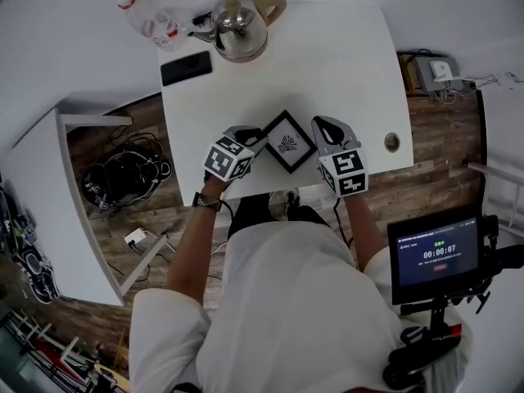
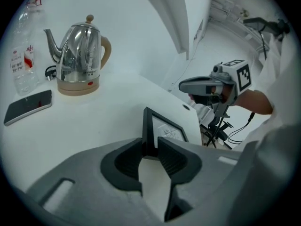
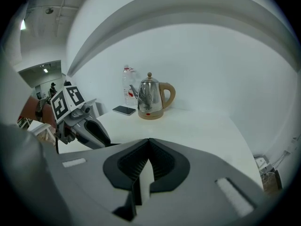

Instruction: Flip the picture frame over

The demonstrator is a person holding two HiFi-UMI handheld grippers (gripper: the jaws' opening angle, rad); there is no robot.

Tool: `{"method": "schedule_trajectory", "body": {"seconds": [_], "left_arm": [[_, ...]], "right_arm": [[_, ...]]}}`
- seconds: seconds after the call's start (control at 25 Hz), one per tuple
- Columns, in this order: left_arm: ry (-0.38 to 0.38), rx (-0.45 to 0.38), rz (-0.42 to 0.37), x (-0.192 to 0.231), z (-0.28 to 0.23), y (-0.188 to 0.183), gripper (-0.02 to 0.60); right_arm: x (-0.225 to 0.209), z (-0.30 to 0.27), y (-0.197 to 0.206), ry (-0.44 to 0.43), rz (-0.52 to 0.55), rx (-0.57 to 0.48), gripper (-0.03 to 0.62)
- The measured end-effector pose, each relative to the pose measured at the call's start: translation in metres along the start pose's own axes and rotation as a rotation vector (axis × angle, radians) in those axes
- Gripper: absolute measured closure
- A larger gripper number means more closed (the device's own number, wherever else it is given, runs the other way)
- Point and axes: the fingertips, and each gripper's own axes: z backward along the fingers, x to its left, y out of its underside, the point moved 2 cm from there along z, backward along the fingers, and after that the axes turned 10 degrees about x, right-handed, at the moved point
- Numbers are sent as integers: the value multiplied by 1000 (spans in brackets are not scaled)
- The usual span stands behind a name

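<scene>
Jaws of the left gripper stand apart astride the nearest corner of the picture frame, which lies cornerwise near the table's front edge. The right gripper, its jaws together and empty, sits just beside the opposite corner.

The picture frame is black, its mat white round a dark leafy print. The table is plain white. The kettle is mirror silver with a beige handle, the phone black. The left gripper and right gripper are grey, both with black-and-white square-patterned cubes.
</scene>
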Motion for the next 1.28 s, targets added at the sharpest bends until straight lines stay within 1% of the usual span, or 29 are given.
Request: {"method": "schedule_trajectory", "body": {"seconds": [0.16, 0.28, 0.52, 0.6, 0.72, 0.84, 0.96, 1.04, 1.12, 1.16, 1.2, 1.28], "left_arm": [[-29, 55, -10, 10, -14, 14, 488], [-21, 57, 8, 14, -19, 19, 491], [-29, 67, 5, 15, -23, 22, 491], [-52, 71, -11, 16, -22, 22, 489], [-110, 63, -36, 17, -14, 19, 488], [-168, 20, -49, 15, 3, 7, 488], [-256, -25, -92, 14, 22, -11, 489], [-300, -72, -116, 8, 38, -27, 494], [-323, -149, -125, -3, 57, -46, 533], [-340, -189, -129, -8, 68, -56, 562], [-365, -222, -140, -14, 78, -65, 578], [-423, -269, -172, -26, 98, -81, 578]], "right_arm": [[-2, -10, 5, 4, -7, 23, 591], [-4, -17, 10, 2, -11, 42, 591], [-2, -20, 20, -3, -11, 64, 591], [-2, -20, 20, -5, -6, 64, 591], [-1, -15, 18, -7, 0, 52, 591], [-1, -8, 13, -9, 1, 30, 591], [0, -3, 3, -14, 8, 0, 591], [1, 6, -5, -16, 19, -28, 591], [2, 20, -18, -26, 22, -70, 591], [3, 27, -26, -32, 24, -94, 591], [3, 35, -33, -36, 28, -117, 591], [3, 51, -48, -40, 42, -158, 591]]}}
